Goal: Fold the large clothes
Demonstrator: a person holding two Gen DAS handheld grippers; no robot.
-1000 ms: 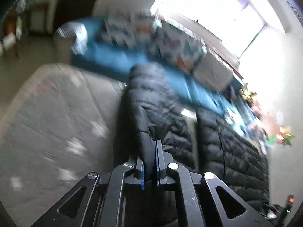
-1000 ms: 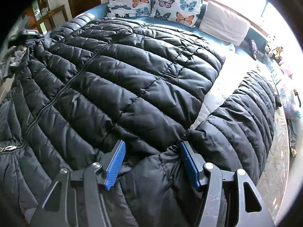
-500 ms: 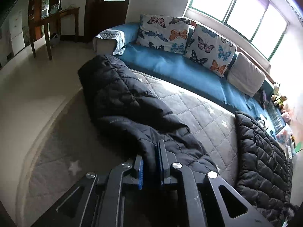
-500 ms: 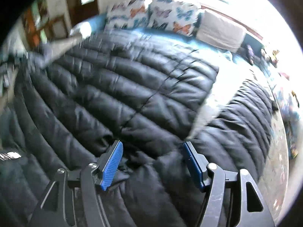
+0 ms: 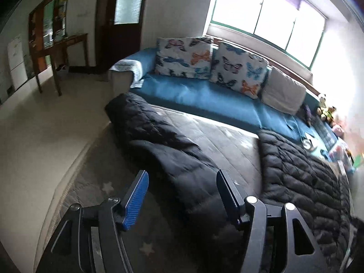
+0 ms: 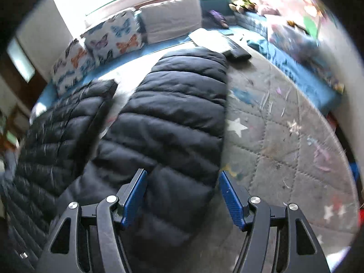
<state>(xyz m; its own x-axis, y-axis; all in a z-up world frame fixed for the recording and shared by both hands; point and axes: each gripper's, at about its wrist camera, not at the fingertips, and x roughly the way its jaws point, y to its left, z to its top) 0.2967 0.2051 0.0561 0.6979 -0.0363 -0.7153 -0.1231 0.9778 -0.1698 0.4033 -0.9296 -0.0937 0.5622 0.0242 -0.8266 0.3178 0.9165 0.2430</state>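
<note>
Between the opening jaws of the left gripper (image 5: 182, 198), one sleeve (image 5: 163, 145) of the black puffy coat (image 6: 177, 118) is let go (spread flat for folding). Under the right gripper (image 6: 183, 195), held wide and empty, the other sleeve is laid.

The black puffer jacket (image 6: 173, 118) runs out of the right wrist view at the lower left, its left part smeared by motion blur. Beyond the white cushion (image 6: 170, 22), the toys (image 6: 243, 2) are too blurred to identify.

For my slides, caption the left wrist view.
Left gripper opening above a black jacket on a grey mat.
</note>
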